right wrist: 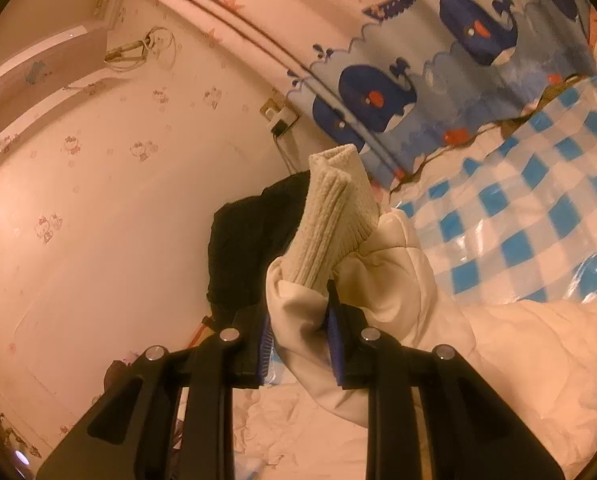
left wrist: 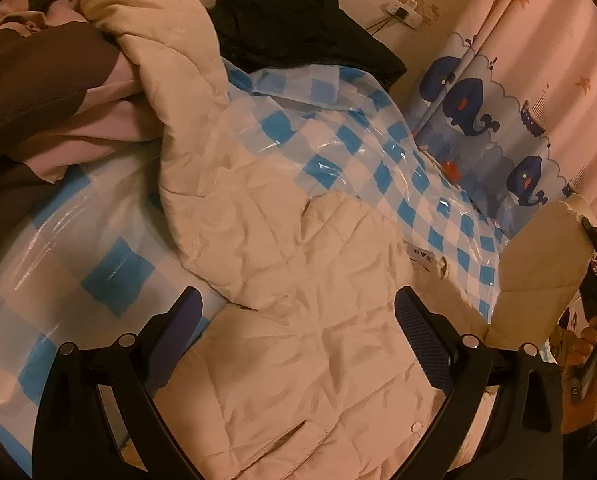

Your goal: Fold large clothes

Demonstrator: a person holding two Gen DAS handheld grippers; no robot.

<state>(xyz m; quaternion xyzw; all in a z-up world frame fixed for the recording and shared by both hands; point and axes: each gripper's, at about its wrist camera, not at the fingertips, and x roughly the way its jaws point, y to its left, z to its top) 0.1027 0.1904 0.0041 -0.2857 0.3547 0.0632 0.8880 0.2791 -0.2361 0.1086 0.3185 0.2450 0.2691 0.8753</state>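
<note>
A cream quilted jacket (left wrist: 290, 280) lies spread on a blue-and-white checked plastic sheet (left wrist: 378, 152). My left gripper (left wrist: 300, 322) hovers over the jacket's body, open, with nothing between its fingers. At the right edge of the left wrist view, one sleeve (left wrist: 538, 256) is lifted off the sheet by the right gripper (left wrist: 596, 240), which a hand holds. In the right wrist view, my right gripper (right wrist: 298, 316) is shut on that sleeve (right wrist: 378, 280) just behind its ribbed cuff (right wrist: 334, 216), and the cuff sticks up past the fingertips.
A black garment (left wrist: 298, 24) is piled by the wall behind the jacket. Brown and pink clothes (left wrist: 38, 92) lie heaped at the left. A whale-print curtain (left wrist: 498, 120) hangs along the right side. A wall socket (left wrist: 406, 10) with a cable sits above the bed.
</note>
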